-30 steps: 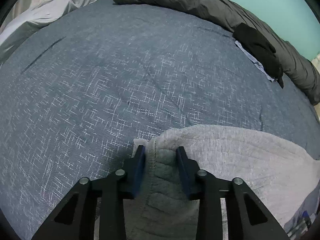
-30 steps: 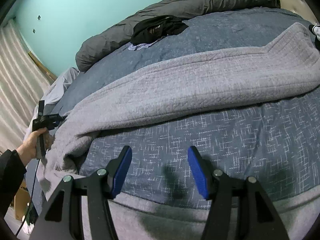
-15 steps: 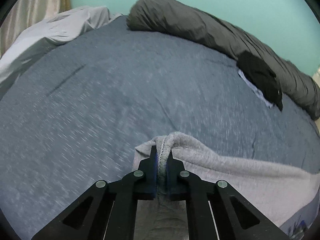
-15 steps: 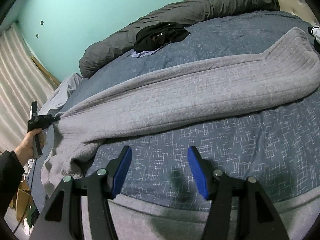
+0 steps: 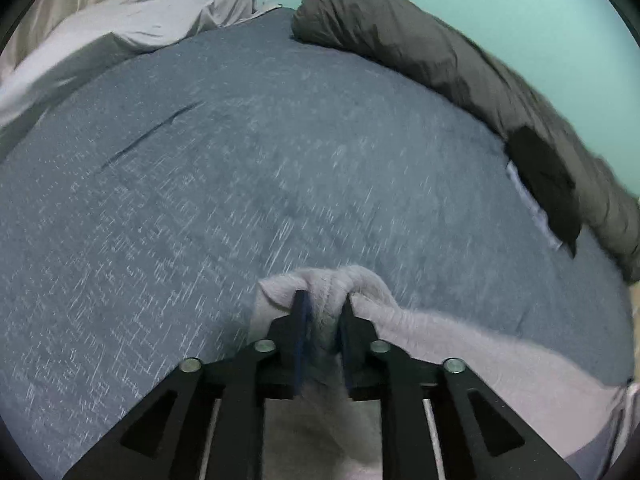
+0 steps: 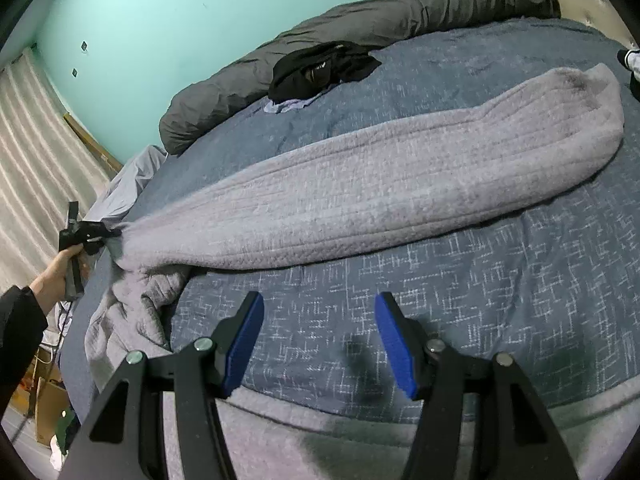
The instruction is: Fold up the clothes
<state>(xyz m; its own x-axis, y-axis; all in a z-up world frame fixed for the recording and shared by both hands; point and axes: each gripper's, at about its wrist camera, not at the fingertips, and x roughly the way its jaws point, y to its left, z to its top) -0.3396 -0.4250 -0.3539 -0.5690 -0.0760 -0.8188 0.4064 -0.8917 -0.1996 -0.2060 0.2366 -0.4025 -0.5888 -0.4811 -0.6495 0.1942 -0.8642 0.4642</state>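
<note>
A light grey quilted garment [image 6: 380, 196] lies stretched across the blue patterned bedspread [image 6: 520, 280]. My left gripper [image 5: 323, 300] is shut on a bunched edge of the grey garment [image 5: 332, 280] and holds it lifted off the bed; it also shows in the right wrist view [image 6: 86, 234], pulling the cloth taut to the left. My right gripper [image 6: 320, 304] is open and empty, low over the bedspread, with another grey strip of the garment [image 6: 320, 440] under its base.
A rolled dark grey duvet [image 6: 360, 36] lies along the far side by the teal wall. A black garment [image 6: 320, 68] sits on a pale blue cloth beside it. A white sheet [image 5: 120, 28] is bunched at the bed's far left. Curtains [image 6: 28, 152] hang at left.
My left gripper closed on the garment's edge, then lifted and pulled it left, so the cloth narrowed into a taut band. My right gripper stayed open and still.
</note>
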